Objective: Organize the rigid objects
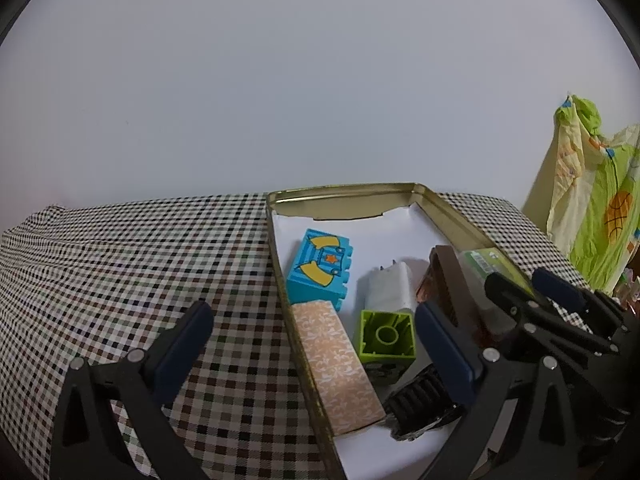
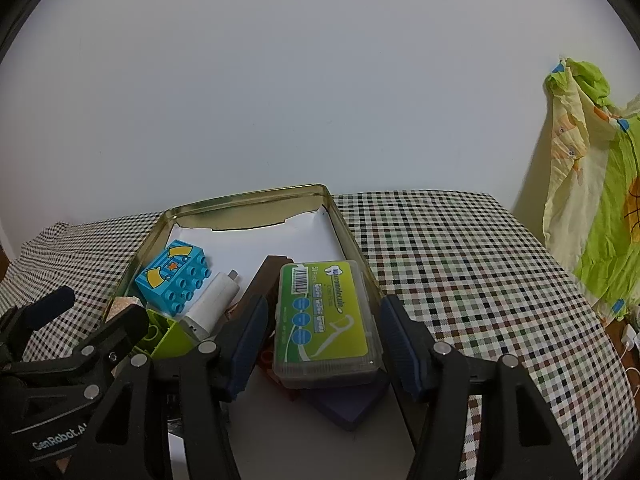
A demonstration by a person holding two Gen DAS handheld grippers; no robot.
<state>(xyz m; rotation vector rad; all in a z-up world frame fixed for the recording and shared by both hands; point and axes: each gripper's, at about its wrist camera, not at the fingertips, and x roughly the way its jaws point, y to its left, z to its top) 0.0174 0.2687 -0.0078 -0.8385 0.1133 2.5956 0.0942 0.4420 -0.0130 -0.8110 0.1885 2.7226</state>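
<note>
Peach patterned box point(image 1: 340, 364) lying along tin tray's point(image 1: 280, 264) left wall, free between wide-open left tongs point(image 1: 320, 356). Further right, green floss case point(image 2: 326, 316) resting in tray between right tongs point(image 2: 324, 344), half spread, pads apparently just clear of case.

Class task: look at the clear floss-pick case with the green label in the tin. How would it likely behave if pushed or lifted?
The floss-pick case looks like stiff, probably light plastic. Flat and boxy, it should slide rather than roll. It rests on uneven things, so a nudge might tip it off into the tin.
</note>
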